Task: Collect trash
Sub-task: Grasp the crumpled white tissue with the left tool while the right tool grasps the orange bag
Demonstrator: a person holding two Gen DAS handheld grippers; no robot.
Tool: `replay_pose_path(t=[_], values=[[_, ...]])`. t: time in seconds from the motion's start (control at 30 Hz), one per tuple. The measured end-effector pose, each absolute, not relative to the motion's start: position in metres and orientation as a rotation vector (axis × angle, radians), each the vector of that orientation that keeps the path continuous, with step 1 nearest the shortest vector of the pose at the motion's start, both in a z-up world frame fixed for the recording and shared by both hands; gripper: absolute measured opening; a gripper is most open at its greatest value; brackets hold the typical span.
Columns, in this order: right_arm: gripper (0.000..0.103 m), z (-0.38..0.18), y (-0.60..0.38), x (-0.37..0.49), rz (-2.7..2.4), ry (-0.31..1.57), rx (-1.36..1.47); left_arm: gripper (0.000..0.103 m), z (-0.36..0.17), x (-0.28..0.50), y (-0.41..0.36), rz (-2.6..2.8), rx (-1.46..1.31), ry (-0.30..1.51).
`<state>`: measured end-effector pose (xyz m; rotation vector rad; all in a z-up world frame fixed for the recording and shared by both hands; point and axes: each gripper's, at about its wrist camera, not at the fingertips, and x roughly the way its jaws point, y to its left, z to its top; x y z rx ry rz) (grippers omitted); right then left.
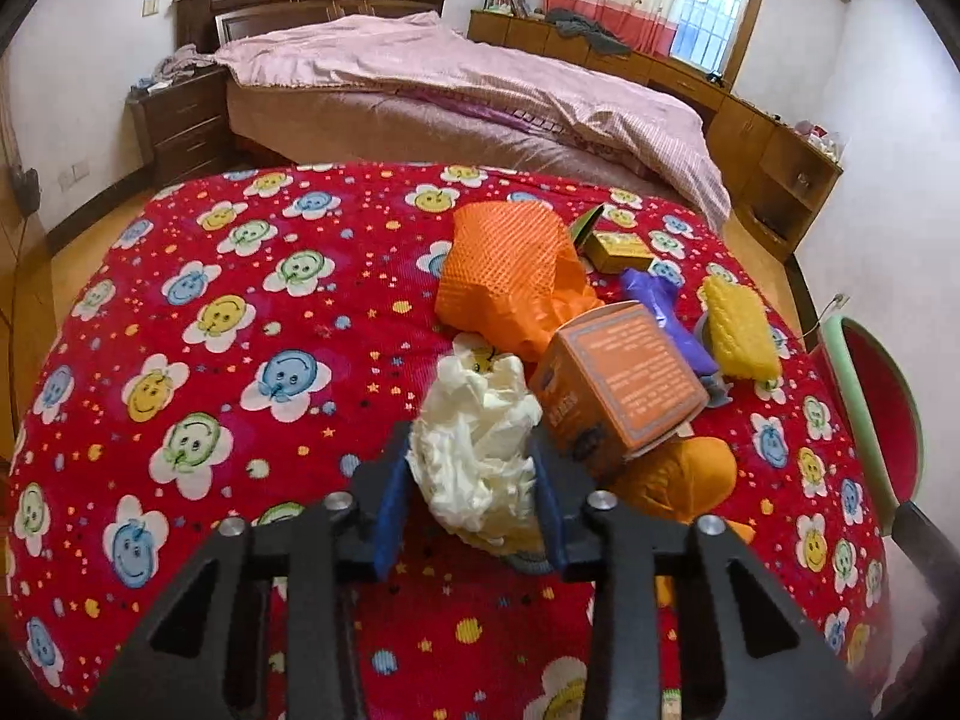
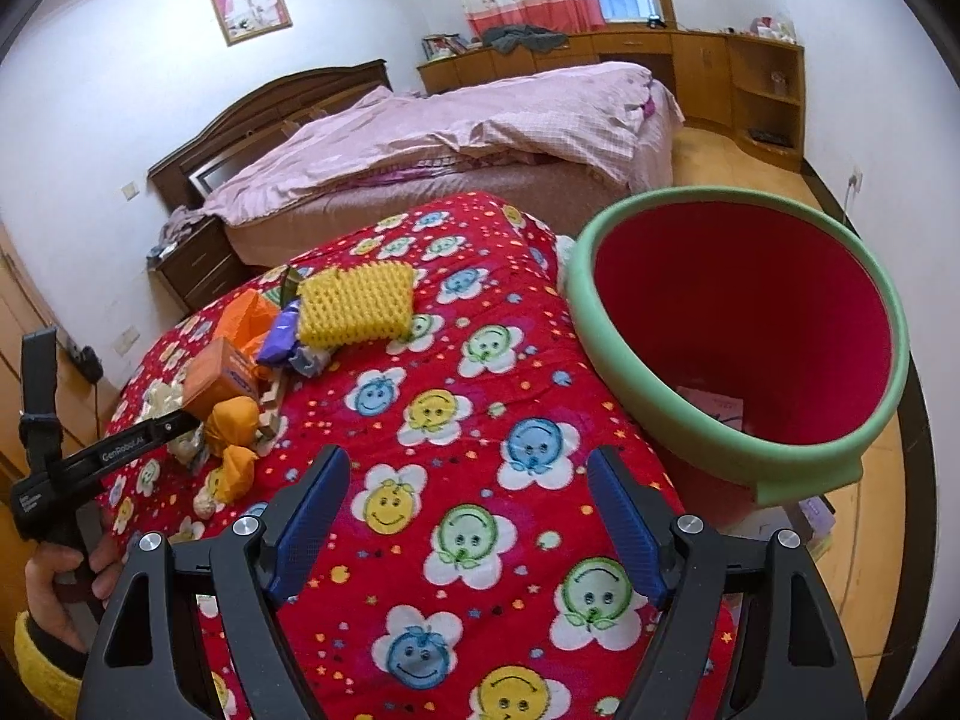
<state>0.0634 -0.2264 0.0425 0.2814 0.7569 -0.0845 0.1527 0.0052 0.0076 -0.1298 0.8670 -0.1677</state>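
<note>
My left gripper [image 1: 474, 468] is shut on a crumpled white paper wad [image 1: 480, 444] just above the red flowered cloth [image 1: 240, 330]. Behind it lie an orange box [image 1: 624, 384], an orange mesh bag [image 1: 510, 264], a purple wrapper [image 1: 666, 312], a yellow foam net [image 1: 741, 330], a small yellow box [image 1: 618, 249] and an orange lump [image 1: 684, 477]. My right gripper [image 2: 468, 516] is open and empty over the cloth [image 2: 456, 420]. The red bin with a green rim [image 2: 738, 324] stands at the table's right edge; a pink paper lies inside.
The trash pile also shows in the right wrist view, with the yellow foam net [image 2: 357, 303] and orange box [image 2: 222, 378]. The left gripper's body [image 2: 114, 447] is at the left there. A bed [image 1: 450, 78], nightstand [image 1: 180, 120] and wooden cabinets [image 1: 750, 132] stand behind.
</note>
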Motion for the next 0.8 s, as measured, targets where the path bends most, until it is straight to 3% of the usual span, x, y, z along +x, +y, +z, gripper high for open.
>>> replay_pose_path(t=[0.8], values=[[0.082,0.027,-0.134,0.114,0.156,0.862,0.2,0.036,0.021,0.099,0.065,-0.012,-0.233,0.855]])
